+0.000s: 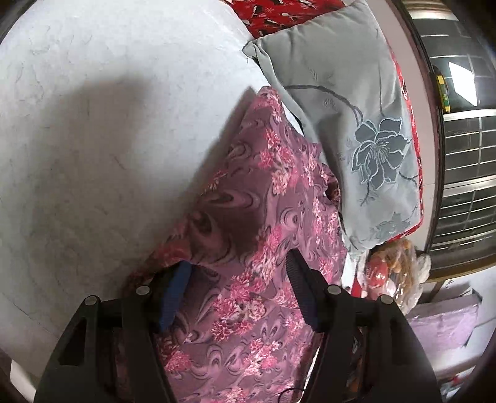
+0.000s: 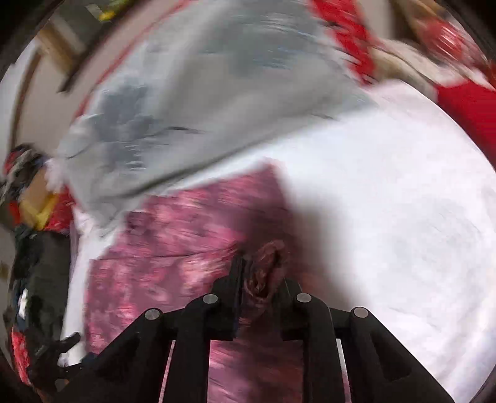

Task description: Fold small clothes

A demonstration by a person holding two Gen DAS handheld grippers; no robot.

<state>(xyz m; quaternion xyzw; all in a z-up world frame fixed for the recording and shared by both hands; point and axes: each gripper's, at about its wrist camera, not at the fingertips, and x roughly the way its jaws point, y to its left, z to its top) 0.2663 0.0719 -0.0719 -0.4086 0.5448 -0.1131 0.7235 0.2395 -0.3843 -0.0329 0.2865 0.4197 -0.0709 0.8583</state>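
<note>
A: Left gripper (image 1: 238, 272), lower centre of the left wrist view: spread wide, pinching nothing. Blue-padded finger (image 1: 173, 297) half tucked under a raised fold of the purple floral garment (image 1: 266, 198); other finger lying on top of the cloth.

B: Right gripper (image 2: 260, 272), lower centre of the right wrist view: pressed nearly together, pinching a bunched fold of the same garment (image 2: 173, 235). Heavily blurred by motion throughout.

A: Garment position: spread over the white sheet (image 1: 93, 124), running from the left gripper toward the grey flower-print pillow (image 1: 353, 124) and touching its lower edge.

B: Confirmed from the right: garment just beside the grey pillow (image 2: 192, 102), white sheet (image 2: 387, 201) bare to its right.

A: Periphery: red patterned fabric (image 1: 272, 12) behind the pillow; clear plastic bag (image 1: 396, 272) with red and tan contents near its lower corner; window grille (image 1: 465, 148) at far right.
</note>
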